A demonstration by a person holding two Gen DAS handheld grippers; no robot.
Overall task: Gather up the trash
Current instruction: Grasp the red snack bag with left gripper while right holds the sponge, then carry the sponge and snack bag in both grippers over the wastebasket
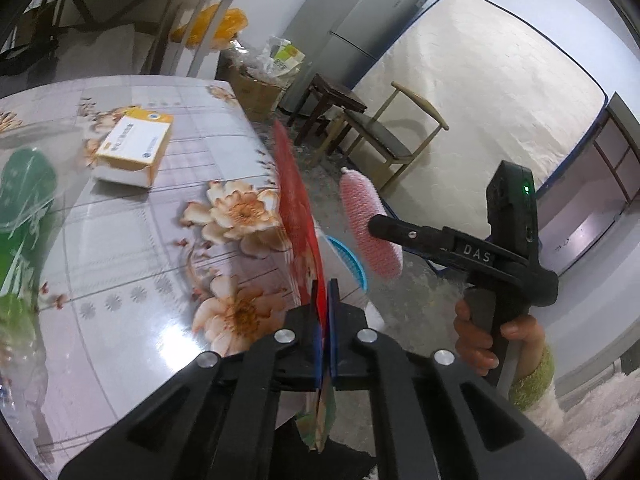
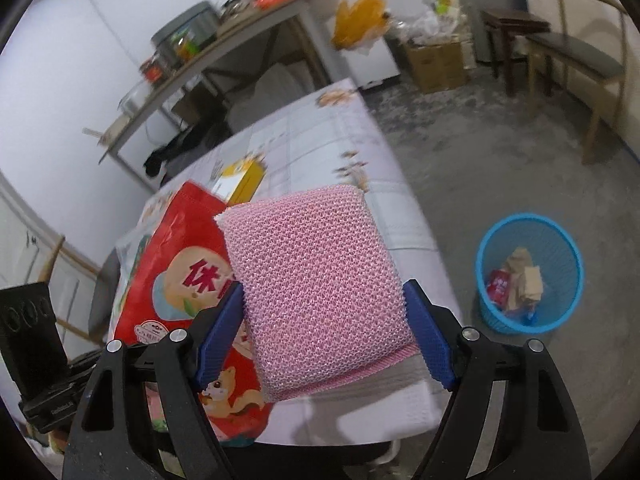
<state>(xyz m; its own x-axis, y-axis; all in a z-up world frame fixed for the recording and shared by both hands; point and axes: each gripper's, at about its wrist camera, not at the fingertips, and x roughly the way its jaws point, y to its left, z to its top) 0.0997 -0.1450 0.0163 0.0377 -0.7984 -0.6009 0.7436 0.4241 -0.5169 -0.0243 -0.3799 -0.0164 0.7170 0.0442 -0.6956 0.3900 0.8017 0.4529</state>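
While the right gripper [image 2: 324,332] clamps a pink mesh scouring pad [image 2: 320,292] across its width between blue pads, the left gripper [image 1: 325,332] is pinched tight on the lower edge of a flat red snack bag [image 1: 296,216] printed with a cartoon squirrel. Below and ahead of both claws lies a glossy table [image 1: 132,240] with a flower pattern, carrying a yellow-and-white box [image 1: 134,148]; right of the right claw, a blue mesh bin [image 2: 528,272] holding scraps stands on grey concrete floor. Pad and bag both run lengthwise, forward and up from their claws.
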